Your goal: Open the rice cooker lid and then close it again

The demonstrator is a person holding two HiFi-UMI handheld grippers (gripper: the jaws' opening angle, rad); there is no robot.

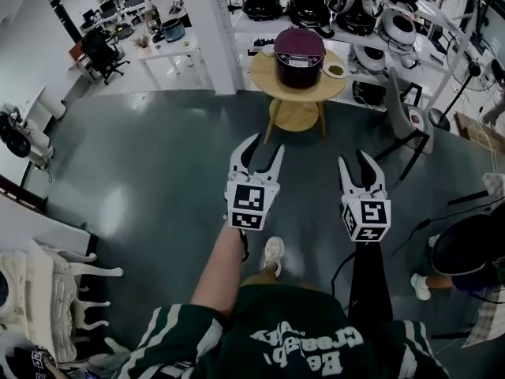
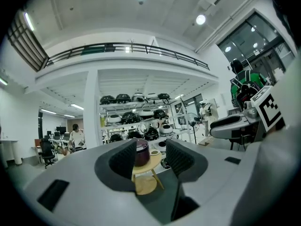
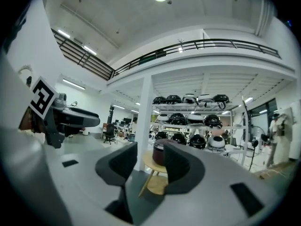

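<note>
The rice cooker stands on the round surface well ahead of me, with a small dish just beside it on its right. Behind the surface run shelves loaded with more cookers. A pillar rises to the left with desks beyond it, and a chair stands to the right. My left gripper and right gripper hang side by side over the floor, well short of the surface, fingers apart around nothing.

Overhead and level views, rice cooker distant
</note>
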